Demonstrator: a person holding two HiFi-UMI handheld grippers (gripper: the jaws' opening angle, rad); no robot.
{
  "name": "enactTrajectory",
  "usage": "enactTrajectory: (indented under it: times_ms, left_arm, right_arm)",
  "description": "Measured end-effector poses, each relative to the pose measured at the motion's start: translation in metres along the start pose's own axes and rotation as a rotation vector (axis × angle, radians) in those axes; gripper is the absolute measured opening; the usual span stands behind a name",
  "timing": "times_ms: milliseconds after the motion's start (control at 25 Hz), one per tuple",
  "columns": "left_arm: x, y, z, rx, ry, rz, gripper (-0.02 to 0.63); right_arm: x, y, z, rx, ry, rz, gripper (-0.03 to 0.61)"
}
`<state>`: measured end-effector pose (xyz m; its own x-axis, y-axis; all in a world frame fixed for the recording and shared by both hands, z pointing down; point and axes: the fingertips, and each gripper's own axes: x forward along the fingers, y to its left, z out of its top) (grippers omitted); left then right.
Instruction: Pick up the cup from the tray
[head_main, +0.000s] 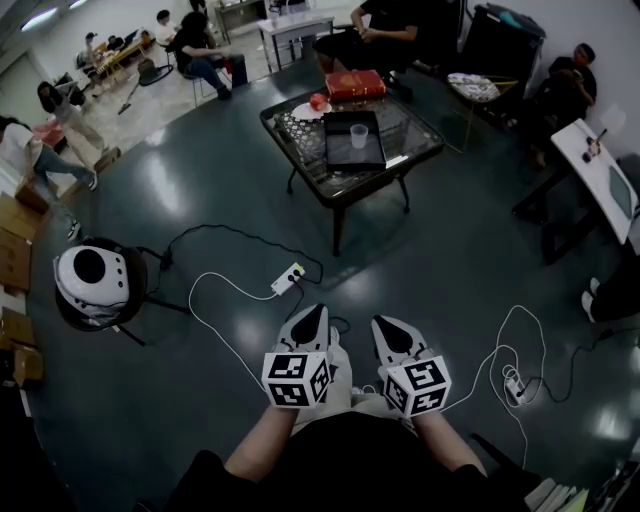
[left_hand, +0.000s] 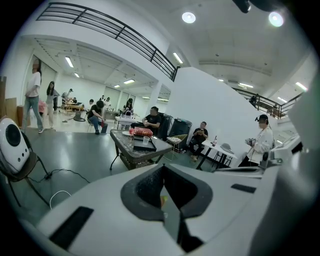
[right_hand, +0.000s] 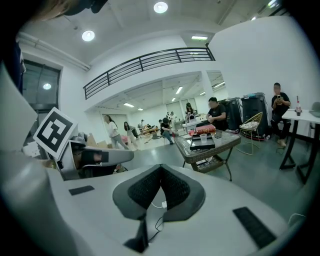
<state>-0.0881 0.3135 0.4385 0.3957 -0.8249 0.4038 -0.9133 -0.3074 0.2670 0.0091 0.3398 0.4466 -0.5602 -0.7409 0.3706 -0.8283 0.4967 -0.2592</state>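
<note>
A clear plastic cup (head_main: 358, 135) stands upright on a black tray (head_main: 354, 152) on the glass-topped coffee table (head_main: 420, 140) far ahead of me. Both grippers are held low and close to my body, well short of the table. The left gripper (head_main: 313, 318) is shut with nothing in it, and the right gripper (head_main: 388, 325) beside it is shut and empty too. In the left gripper view the cup (left_hand: 145, 140) shows small beyond the closed left gripper (left_hand: 164, 167). In the right gripper view the cup (right_hand: 203, 137) and tray (right_hand: 202, 144) lie past the closed right gripper (right_hand: 161, 167).
A red box (head_main: 355, 84) and a plate with red fruit (head_main: 318, 104) share the table. On the floor lie a power strip (head_main: 288, 278) and white cables (head_main: 215, 330). A white round device on a stand (head_main: 90, 280) is at left, a white table (head_main: 600, 160) at right. Several people sit around.
</note>
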Motion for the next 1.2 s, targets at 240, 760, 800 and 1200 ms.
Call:
enactTrajectory:
  times_ms: [240,760,800,1200]
  left_arm:
    - [0.038,0.024,0.021,0.025,0.014,0.0,0.009]
    - [0.103,0.065,0.061,0.024,0.053,-0.039,0.009]
    - [0.107,0.067,0.064,0.024,0.054,-0.044,0.009]
    - [0.139,0.088,0.083,0.04,0.07,-0.095,0.009]
  right_arm:
    - [0.046,-0.015,0.022,-0.011,0.013,0.004,0.011]
    - [0.128,-0.036,0.062,-0.018,0.047,-0.016,0.011]
    - [0.133,-0.037,0.064,-0.017,0.049,-0.017,0.011]
    - [0.175,-0.043,0.081,-0.025,0.06,-0.032,0.011]
